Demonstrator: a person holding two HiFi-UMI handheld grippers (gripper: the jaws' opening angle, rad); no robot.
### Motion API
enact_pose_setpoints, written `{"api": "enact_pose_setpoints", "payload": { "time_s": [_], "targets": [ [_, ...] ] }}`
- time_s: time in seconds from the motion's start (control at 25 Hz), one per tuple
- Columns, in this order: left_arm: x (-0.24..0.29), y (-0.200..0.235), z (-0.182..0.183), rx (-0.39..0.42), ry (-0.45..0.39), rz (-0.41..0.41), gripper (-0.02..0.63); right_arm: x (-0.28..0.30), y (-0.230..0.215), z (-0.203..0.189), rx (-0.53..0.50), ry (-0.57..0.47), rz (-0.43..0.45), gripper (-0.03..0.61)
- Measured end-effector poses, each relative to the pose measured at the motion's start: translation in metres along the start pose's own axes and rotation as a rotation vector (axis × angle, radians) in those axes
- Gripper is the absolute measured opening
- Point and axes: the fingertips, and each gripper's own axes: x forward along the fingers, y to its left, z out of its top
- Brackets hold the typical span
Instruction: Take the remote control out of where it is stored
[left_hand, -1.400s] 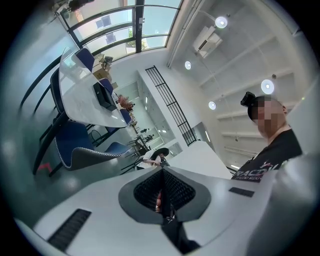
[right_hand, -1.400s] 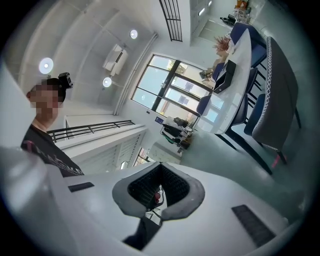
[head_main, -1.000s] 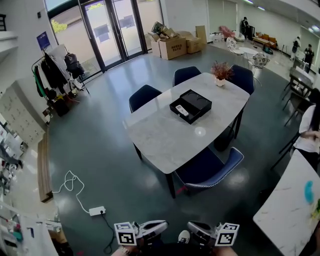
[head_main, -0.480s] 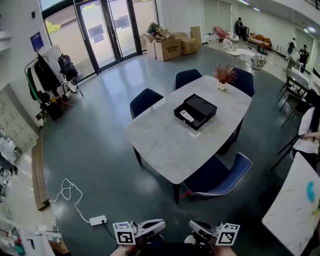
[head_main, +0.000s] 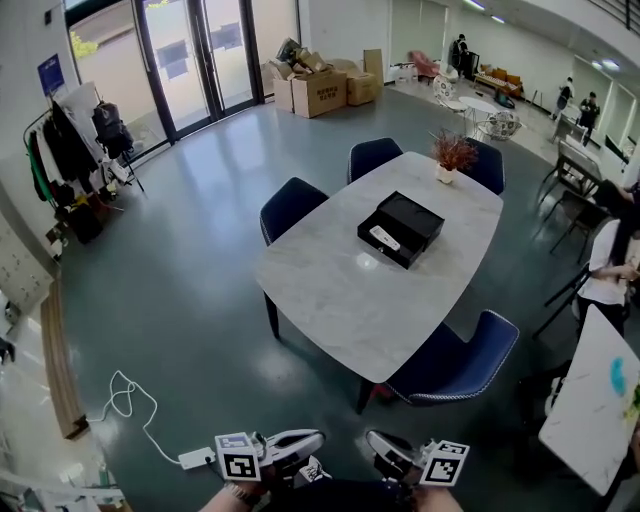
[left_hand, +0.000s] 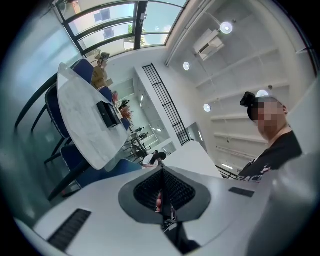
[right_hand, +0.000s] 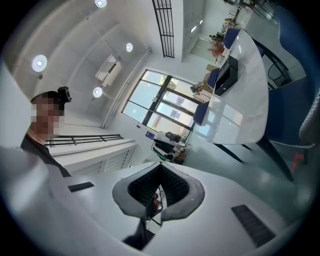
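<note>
A white remote control (head_main: 384, 238) lies in an open black box (head_main: 412, 218) on the marble table (head_main: 340, 300), far ahead of me. Both grippers are at the bottom edge of the head view, well short of the table. My left gripper (head_main: 312, 440) and right gripper (head_main: 376, 442) point towards each other, each with its pads pressed together and nothing between them. The left gripper view shows its shut jaws with the box (left_hand: 106, 114) far off. In the right gripper view the box (right_hand: 226, 76) is also distant.
Blue chairs (head_main: 455, 362) ring the table, and a potted plant (head_main: 452, 155) stands at its far end. A power strip with a cable (head_main: 190, 458) lies on the floor at the left. A second white table (head_main: 600, 400) is at the right, with a seated person (head_main: 612, 262) beyond it.
The head view has drifted, so the table and box now sit slightly further right and nearer. Both grippers stay shut at the bottom edge.
</note>
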Motion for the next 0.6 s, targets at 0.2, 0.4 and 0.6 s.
{"api": "enact_pose_setpoints", "payload": {
  "time_s": [0.2,0.4,0.6],
  "targets": [
    [-0.034,0.009,0.022,0.0,-0.012,-0.008,0.006,0.037,0.006,-0.004,-0.018,-0.007,-0.008,0.009],
    [-0.058,0.016,0.032,0.005,-0.038,-0.005,0.006,0.057,0.008,-0.005,-0.035,-0.006,-0.013,0.009],
    [-0.066,0.017,0.04,-0.01,-0.062,-0.008,0.006,0.068,0.006,0.006,-0.054,0.001,-0.032,0.009]
  ]
}}
